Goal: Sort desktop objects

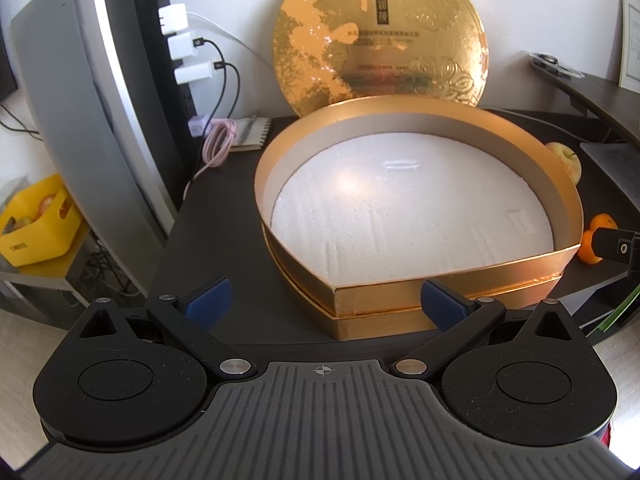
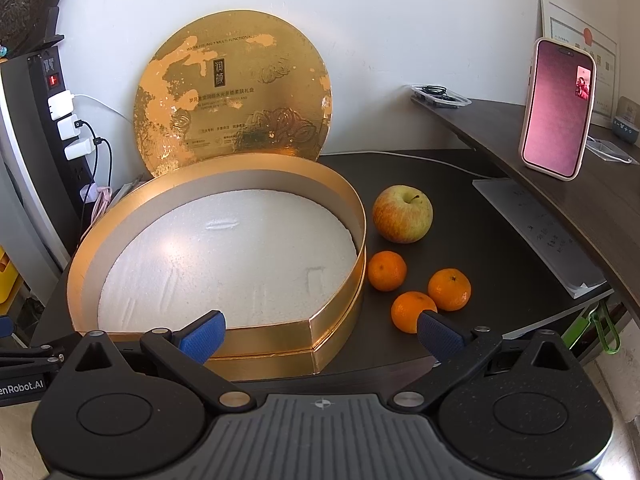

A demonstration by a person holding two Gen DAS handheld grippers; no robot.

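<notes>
Dark desk (image 2: 420, 184), gold box (image 2: 340, 320), white wall (image 2: 360, 20).

Gold box (image 2: 280, 334), open, white foam liner, sits at my 12 o'clock. Its round gold lid (image 2: 236, 96) leans upright behind it. At my 1 o'clock: apple (image 2: 402, 213); three tangerines (image 2: 387, 271), (image 2: 449, 289), (image 2: 412, 311) nearer me.

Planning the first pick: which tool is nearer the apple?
Right. The right tool hangs open beside the fruit, apple just ahead; the left tool faces the gold box, which mostly hides it.
</notes>
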